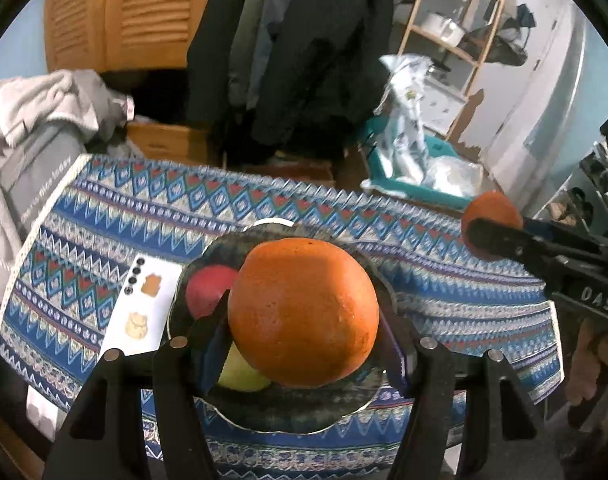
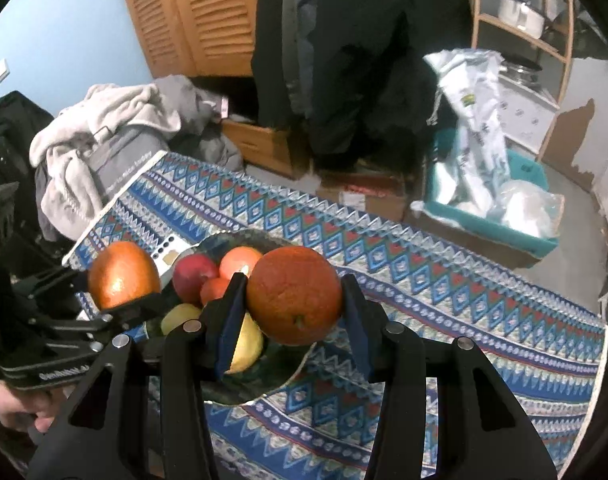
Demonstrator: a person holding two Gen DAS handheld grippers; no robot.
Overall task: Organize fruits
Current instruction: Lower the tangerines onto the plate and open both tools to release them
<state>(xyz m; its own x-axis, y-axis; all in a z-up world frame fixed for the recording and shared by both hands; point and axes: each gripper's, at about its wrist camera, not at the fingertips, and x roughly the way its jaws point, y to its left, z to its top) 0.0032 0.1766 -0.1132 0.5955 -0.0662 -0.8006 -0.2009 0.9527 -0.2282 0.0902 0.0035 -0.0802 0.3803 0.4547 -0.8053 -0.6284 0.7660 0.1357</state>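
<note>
A: Holding one orange each, both grippers sit over the near end of the table. The left gripper (image 1: 304,344) is clamped on a large orange (image 1: 304,312), its pads pressed against both sides of the fruit. The right gripper (image 2: 291,320) is clamped on a second orange (image 2: 293,294) in the same way.

B: Position relative to the bowl?

A: The dark bowl (image 1: 287,420) lies directly below the left gripper's orange. In the right wrist view the same bowl sits below and to the left of the second orange, partly under it.

B: Contents already in the bowl?

A: A red apple (image 2: 193,276), a pale orange-pink fruit (image 2: 239,262), a small orange fruit (image 2: 215,289) and two yellow-green fruits, one of them (image 2: 179,316) near the left rim. Judged from this, most of the fruit is collected; the two held oranges remain to be placed.

B: Condition of the oranges?

A: Both are round, with pitted skin. The second shows its stem scar facing down and toward the camera. Neither shows damage.

B: Further out?

A: A white card (image 1: 143,308) lies beside the bowl on the patterned cloth (image 1: 344,220). No loose fruit shows on the cloth beyond.
</note>
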